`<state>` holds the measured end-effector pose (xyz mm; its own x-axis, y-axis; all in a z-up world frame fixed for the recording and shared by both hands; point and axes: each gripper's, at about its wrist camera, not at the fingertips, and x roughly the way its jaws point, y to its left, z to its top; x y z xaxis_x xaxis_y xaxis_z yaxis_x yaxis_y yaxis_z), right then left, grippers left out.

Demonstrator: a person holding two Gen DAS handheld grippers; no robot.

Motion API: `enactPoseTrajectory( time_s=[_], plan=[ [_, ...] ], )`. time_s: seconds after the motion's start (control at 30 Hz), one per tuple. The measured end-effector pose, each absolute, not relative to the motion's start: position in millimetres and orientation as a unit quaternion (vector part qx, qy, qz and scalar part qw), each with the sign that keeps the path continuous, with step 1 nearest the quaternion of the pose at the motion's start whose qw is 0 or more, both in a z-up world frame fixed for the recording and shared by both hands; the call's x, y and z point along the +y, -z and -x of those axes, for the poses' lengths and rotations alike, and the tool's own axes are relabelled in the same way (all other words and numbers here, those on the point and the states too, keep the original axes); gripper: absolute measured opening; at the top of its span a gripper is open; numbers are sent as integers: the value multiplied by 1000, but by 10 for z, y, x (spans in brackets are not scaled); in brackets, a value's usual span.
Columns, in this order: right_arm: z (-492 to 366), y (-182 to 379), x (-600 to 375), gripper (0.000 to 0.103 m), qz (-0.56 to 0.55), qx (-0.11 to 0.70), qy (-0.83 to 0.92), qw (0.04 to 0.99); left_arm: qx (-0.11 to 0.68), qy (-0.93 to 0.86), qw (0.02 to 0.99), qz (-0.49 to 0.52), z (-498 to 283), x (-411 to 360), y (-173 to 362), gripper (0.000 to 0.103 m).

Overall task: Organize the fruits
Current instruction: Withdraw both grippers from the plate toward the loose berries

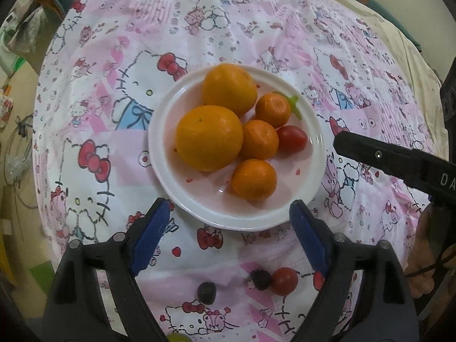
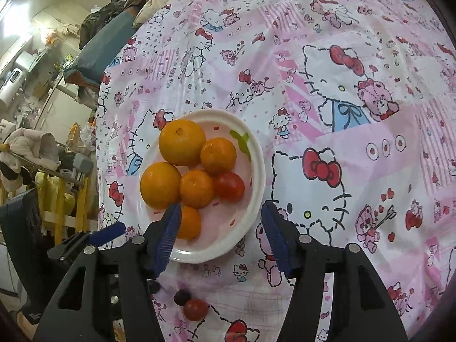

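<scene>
A white plate (image 1: pixel 171 188) (image 2: pixel 256 154) on a pink cartoon-print cloth holds two large oranges (image 1: pixel 209 138) (image 2: pixel 182 142), three small tangerines (image 1: pixel 253 179) (image 2: pixel 218 155) and a red tomato (image 1: pixel 292 138) (image 2: pixel 228 186). On the cloth in front of the plate lie a second red tomato (image 1: pixel 284 280) (image 2: pixel 195 309) and two dark berries (image 1: pixel 260 279) (image 2: pixel 182 297). My left gripper (image 1: pixel 230 213) is open and empty above the plate's near rim. My right gripper (image 2: pixel 221 216) is open and empty over the plate's near side. The right gripper's finger also shows in the left wrist view (image 1: pixel 370 154).
A green fruit (image 1: pixel 178 337) peeks in at the bottom edge of the left wrist view. The cloth's left edge (image 2: pixel 98 142) drops off to a cluttered room with a yellow rack (image 2: pixel 59 199). A cream blanket (image 1: pixel 370 14) lies beyond the cloth.
</scene>
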<state>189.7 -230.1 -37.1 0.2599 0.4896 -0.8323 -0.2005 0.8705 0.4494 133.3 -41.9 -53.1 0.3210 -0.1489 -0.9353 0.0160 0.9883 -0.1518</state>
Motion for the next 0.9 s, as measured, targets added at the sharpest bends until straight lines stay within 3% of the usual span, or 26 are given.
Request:
enactPoseTrajectory(
  time_s=[0.67,0.9],
  plan=[
    [-1356,135,-2296,61,-115,557,-248,784,552,7,832,59,-894,16,102,84],
    [-1113,269,-2302,61,-129,576,-243,770,567,11,820,77,-654,131,203,84]
  ],
)
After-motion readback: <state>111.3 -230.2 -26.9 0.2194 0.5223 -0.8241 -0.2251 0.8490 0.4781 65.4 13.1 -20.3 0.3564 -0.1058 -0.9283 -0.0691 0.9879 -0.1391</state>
